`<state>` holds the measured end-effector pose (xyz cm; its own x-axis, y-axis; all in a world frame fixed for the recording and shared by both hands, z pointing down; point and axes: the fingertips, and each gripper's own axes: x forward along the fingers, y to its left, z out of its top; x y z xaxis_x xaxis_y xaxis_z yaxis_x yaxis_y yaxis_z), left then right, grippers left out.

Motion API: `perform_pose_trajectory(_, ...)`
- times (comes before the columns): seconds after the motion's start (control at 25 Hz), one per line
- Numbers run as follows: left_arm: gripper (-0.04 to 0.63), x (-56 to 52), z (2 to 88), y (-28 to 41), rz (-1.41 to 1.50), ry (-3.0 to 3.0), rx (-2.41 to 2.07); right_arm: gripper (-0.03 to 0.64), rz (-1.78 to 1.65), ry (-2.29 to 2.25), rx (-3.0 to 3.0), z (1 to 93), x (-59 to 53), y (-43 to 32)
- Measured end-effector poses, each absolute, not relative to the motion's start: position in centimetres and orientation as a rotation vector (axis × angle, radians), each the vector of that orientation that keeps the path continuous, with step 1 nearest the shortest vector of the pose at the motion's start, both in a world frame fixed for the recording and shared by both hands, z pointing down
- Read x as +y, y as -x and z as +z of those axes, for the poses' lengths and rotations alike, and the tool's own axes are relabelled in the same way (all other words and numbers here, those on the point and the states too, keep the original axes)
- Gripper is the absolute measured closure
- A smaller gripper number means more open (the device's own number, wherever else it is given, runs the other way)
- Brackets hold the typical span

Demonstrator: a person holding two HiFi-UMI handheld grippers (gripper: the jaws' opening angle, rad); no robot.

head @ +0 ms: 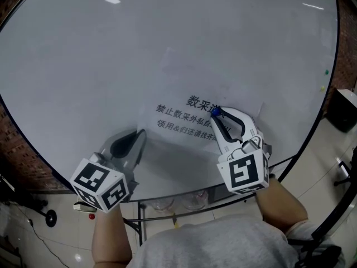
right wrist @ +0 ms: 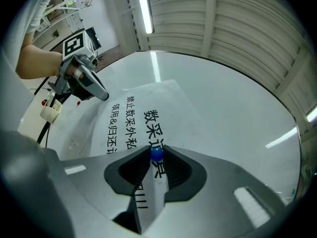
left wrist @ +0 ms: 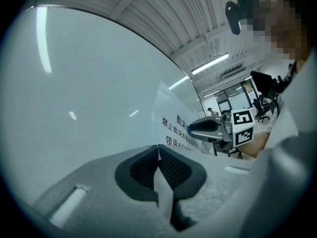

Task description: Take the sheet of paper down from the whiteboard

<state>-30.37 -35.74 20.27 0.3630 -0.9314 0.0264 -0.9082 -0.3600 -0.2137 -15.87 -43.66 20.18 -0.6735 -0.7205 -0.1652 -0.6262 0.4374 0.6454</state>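
Observation:
A white sheet of paper (head: 184, 91) with black print lies flat on the whiteboard (head: 100, 49). My left gripper (head: 141, 133) is at the sheet's lower left edge. In the left gripper view its jaws are shut, with the paper's edge (left wrist: 159, 133) running in between the pads. My right gripper (head: 215, 114) is over the print in the middle of the sheet. A small blue magnet (right wrist: 156, 154) is pinched between its fingertips, against the paper (right wrist: 148, 103). Each gripper shows in the other's view: the left gripper (right wrist: 103, 95) and the right gripper (left wrist: 190, 129).
Two small coloured magnets (head: 326, 71) stick near the board's right edge. A black box (head: 341, 109) stands on the floor to the right. Below the board's lower rim (head: 184, 197) are its stand and a tiled floor. Brick wall shows at both sides.

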Motion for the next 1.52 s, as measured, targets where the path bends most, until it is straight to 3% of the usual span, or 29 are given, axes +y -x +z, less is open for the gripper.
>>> perform_pose_trajectory(0.52,0.594,-28.8,21.4,42.5,-0.125,2.266,2.016,0.534,-1.043,-1.155,-2.551,21.6,-40.7,18.2)
perform_pose_trajectory(0.88,0.594,-27.1,21.9,46.9,-0.006,2.145,2.234,0.532,-1.032,-1.141,-2.558,21.9,-41.3,17.9)
perform_pose_trajectory(1.32,0.594,-28.4,24.1,41.2,0.009,2.415,2.01,0.531,-1.032,-1.151,-2.534,22.2,-41.5,18.5)
perform_pose_trajectory(1.4,0.594,-29.0,24.6,39.6,-0.002,2.466,1.946,0.469,-1.035,-1.162,-2.534,22.1,-41.7,18.4)
perform_pose_trajectory(1.52,0.594,-29.7,25.7,37.3,-0.019,2.53,1.878,0.468,-1.033,-1.203,-2.5,22.1,-42.0,17.5)
